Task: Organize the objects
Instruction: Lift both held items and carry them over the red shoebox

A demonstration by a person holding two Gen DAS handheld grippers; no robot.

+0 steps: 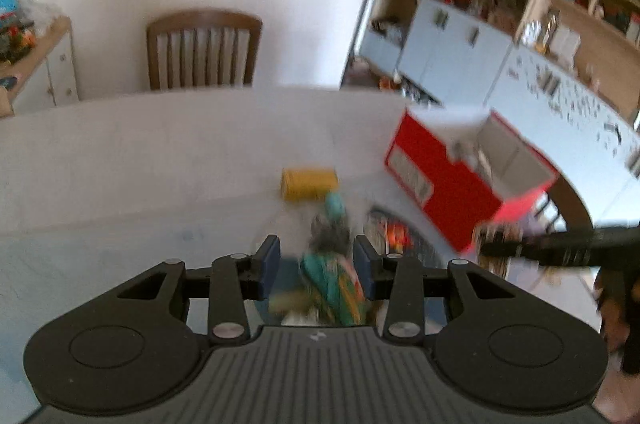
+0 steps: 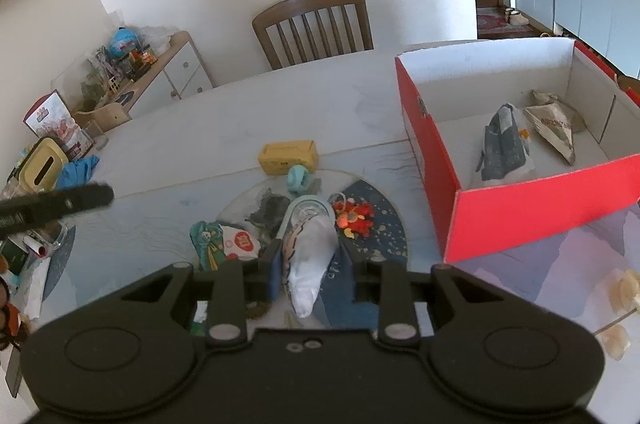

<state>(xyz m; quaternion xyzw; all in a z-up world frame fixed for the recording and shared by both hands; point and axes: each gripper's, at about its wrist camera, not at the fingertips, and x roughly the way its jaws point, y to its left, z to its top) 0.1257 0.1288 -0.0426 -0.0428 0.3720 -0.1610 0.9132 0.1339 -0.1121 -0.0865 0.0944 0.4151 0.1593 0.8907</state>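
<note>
My right gripper (image 2: 310, 252) is shut on a clear plastic bag (image 2: 310, 256) with white and striped contents, held above the table. My left gripper (image 1: 316, 256) is open over a green and orange packet (image 1: 334, 284); the view is blurred. A red box (image 2: 520, 212) stands at the right and holds a grey-blue pouch (image 2: 502, 149) and a folded paper packet (image 2: 554, 129). On the table lie a yellow box (image 2: 288, 155), a teal ring (image 2: 298, 179), a red-orange toy (image 2: 354, 218), a dark clump (image 2: 270, 212) and the green packet (image 2: 208, 242).
A wooden chair (image 2: 316, 23) stands behind the table. A sideboard (image 2: 160, 67) with clutter is at the left. A tissue box (image 2: 42, 163) and blue cloth (image 2: 78, 169) lie at the table's left edge. Pale objects (image 2: 622, 292) lie at the right.
</note>
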